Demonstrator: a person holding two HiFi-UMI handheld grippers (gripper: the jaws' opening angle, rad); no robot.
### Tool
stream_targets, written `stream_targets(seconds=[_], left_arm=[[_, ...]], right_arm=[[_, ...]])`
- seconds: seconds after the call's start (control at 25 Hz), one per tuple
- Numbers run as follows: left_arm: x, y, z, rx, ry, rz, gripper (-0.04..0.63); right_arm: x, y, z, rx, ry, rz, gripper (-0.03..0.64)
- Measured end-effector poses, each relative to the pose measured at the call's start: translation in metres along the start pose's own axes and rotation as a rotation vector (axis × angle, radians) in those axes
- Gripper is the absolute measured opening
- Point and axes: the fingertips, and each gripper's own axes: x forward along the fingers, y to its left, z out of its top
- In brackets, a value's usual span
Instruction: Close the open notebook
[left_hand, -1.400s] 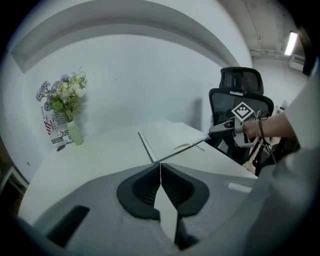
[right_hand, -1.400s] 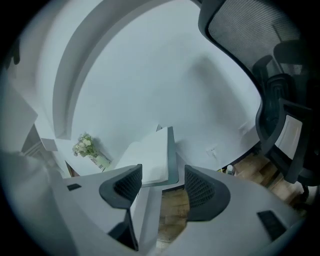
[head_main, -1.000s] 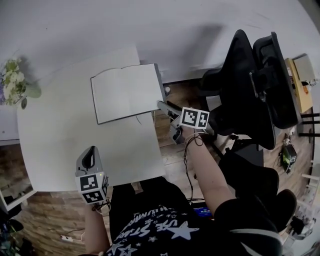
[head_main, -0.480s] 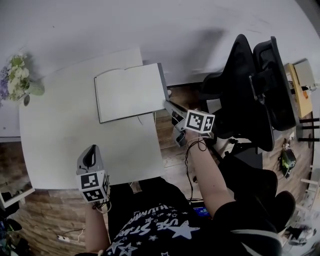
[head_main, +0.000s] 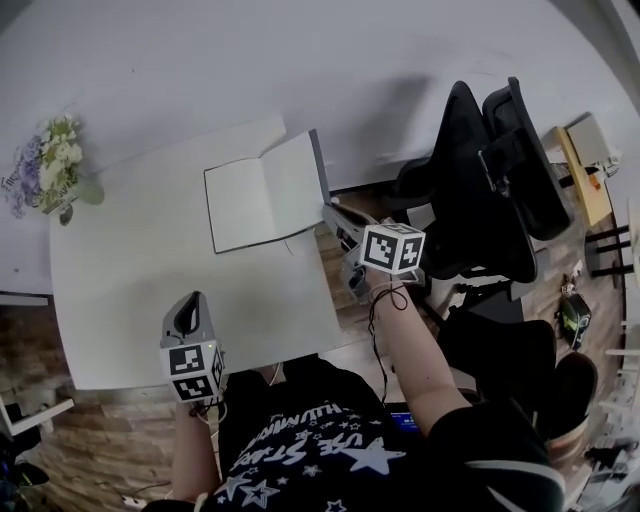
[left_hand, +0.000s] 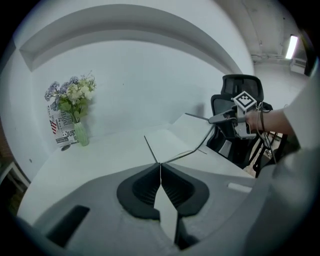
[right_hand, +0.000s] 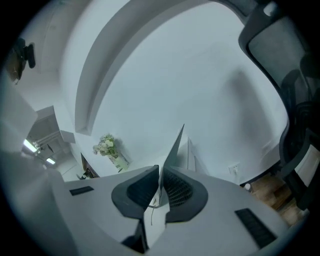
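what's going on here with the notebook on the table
A person is working at a white table with a handheld gripper in each hand. The right claw is closing on the right-hand edge of the open white-paged notebook with a grey cover, and that edge sits between its jaws. The notebook's right half is tilted up off the table while the left half lies flat. The left claw is shut and empty, above the table's near edge. The notebook is not yet closed.
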Motion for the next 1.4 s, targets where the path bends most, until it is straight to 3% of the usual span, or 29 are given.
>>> stream_targets(seconds=[0.36,0.68,1.08,1.4], left_arm=[[-0.017,0.036,0.004,-0.005,-0.052,-0.032,0.021],[-0.029,0.078,-0.004,-0.029,-0.068,-0.04,0.021],[-0.03,0.112,-0.023,-0.055,-0.048,-0.057,0.021],[-0.029,0.137,-0.042,-0.08,-0.017,-0.066,0.021]], right_arm=[[0.026,0.078,0.007,-0.212,0.019,-0.009,0.034],[0.062,0.129,-0.016,-0.351,0.085,-0.018,0.034],[0.108,0.16,-0.054,-0.459,0.173,-0.045,0.035],[0.15,0.164,-0.099,-0.539,0.28,-0.125,0.037]])
